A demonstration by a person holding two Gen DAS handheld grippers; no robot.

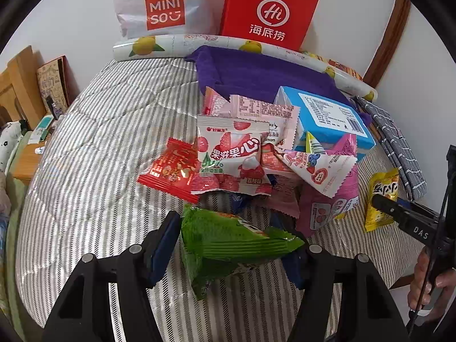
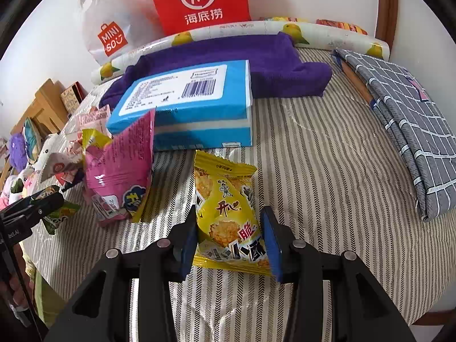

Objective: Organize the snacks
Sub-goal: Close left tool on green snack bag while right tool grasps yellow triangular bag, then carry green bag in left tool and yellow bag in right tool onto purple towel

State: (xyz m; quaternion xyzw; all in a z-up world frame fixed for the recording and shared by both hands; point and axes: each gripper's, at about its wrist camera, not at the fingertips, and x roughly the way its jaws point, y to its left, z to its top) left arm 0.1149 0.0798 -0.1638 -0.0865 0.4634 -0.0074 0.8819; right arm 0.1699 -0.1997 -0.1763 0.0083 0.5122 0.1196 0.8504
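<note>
On the striped bedcover [image 2: 327, 171] by the white wall, my left gripper [image 1: 236, 245] pinches a green packet [image 1: 228, 245] at lower centre — my right gripper [image 2: 230, 242] pinches a yellow packet [image 2: 225, 208].

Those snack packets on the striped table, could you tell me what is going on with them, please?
A person is sorting snacks with a handheld claw in each hand. The left claw is closed around a green packet, just in front of the pile of pink and red packets. The right claw grips a yellow packet lying on the striped cloth, near the blue box. Neither packet has been placed anywhere yet.
</note>
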